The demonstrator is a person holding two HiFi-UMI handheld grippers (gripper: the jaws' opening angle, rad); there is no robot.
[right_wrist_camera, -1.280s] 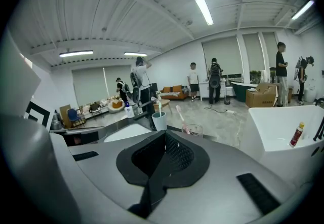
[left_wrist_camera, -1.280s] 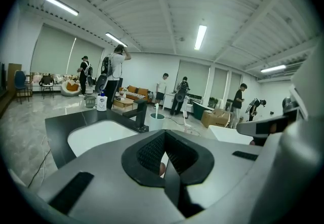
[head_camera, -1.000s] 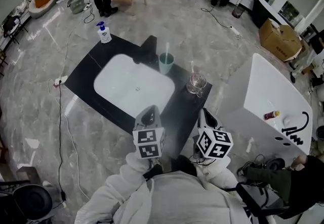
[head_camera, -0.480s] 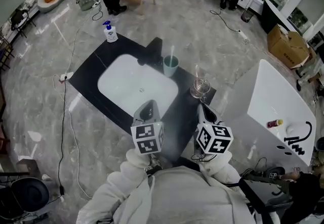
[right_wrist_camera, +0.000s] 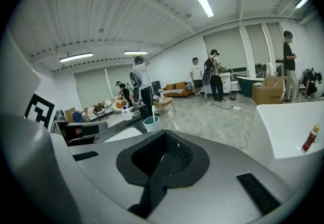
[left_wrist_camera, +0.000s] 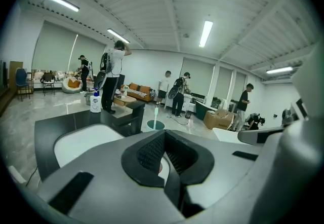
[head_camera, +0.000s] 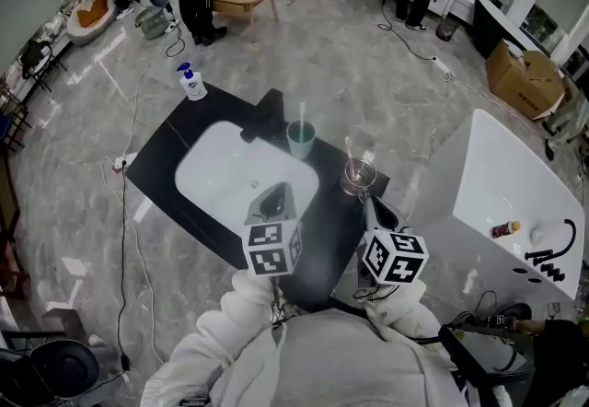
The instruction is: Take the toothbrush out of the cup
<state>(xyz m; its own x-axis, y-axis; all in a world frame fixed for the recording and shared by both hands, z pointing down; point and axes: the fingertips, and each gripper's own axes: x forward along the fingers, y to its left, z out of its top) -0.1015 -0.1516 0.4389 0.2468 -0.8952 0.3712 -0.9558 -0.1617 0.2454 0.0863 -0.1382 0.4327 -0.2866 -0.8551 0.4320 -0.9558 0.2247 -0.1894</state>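
A teal cup (head_camera: 301, 138) stands on the black counter (head_camera: 345, 212) behind the white sink (head_camera: 230, 175), with a white toothbrush (head_camera: 302, 114) upright in it. The same cup (left_wrist_camera: 156, 124) (right_wrist_camera: 151, 123) and toothbrush (left_wrist_camera: 156, 113) (right_wrist_camera: 153, 111) appear far ahead in both gripper views. To its right a clear glass (head_camera: 357, 177) holds a second brush (head_camera: 349, 149). My left gripper (head_camera: 273, 197) (left_wrist_camera: 163, 134) hovers over the sink's near edge, shut and holding nothing. My right gripper (head_camera: 373, 205) (right_wrist_camera: 164, 136) is over the counter just in front of the glass, also shut and holding nothing.
A black faucet (head_camera: 267, 114) rises left of the teal cup. A soap bottle (head_camera: 191, 83) stands on the counter's far left corner. A white bathtub (head_camera: 497, 184) lies to the right. A cable (head_camera: 129, 212) runs over the floor at left. People stand at the back.
Both grippers have stayed near the counter's front edge with jaws shut. The head view has shifted a little, so the counter sits slightly lower in the picture.
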